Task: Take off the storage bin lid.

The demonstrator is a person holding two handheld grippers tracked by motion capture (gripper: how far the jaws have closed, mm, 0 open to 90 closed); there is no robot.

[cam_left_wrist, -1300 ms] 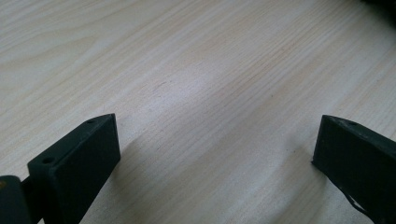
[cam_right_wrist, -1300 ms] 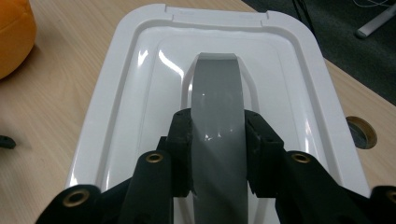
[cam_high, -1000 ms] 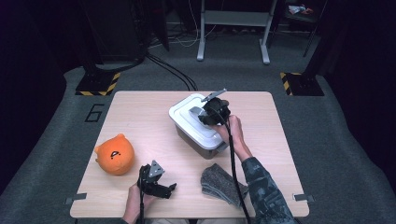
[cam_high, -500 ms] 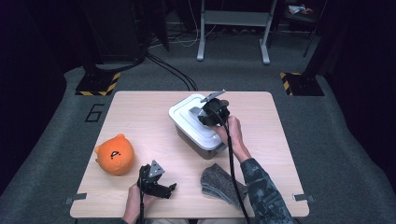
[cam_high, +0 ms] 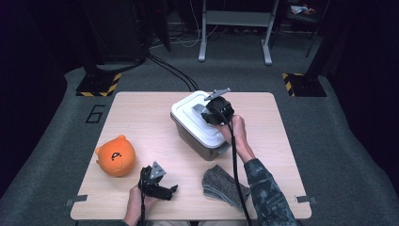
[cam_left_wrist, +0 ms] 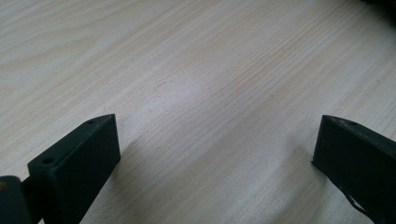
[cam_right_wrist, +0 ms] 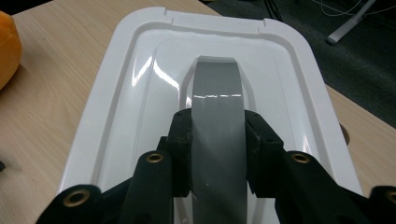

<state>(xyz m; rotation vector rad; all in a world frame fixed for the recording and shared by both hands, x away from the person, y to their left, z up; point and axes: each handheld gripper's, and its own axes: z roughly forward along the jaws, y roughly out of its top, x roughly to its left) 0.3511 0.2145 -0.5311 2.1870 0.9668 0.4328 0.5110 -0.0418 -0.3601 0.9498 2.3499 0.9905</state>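
The right gripper (cam_right_wrist: pixel 218 140) was clamped on the grey handle (cam_right_wrist: pixel 217 88) of the white lid (cam_high: pixel 197 117), its pads pressing both sides of the strap — the lid sat on the grey bin (cam_high: pixel 202 146) near the middle of the wooden table (cam_high: pixel 141 122). The left gripper (cam_high: pixel 162 188) rested low at the near edge, jaws spread wide over bare wood, holding nothing. An orange plush toy (cam_high: pixel 115 155) lay to its left — a grey cloth (cam_high: pixel 223 186) to its right.

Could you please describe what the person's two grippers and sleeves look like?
Both grippers, left and right, are black with blocky two-part jaws. Each carries a grey three-cornered plate on top and trails a black cable. The right arm wears a dark camouflage-patterned sleeve.
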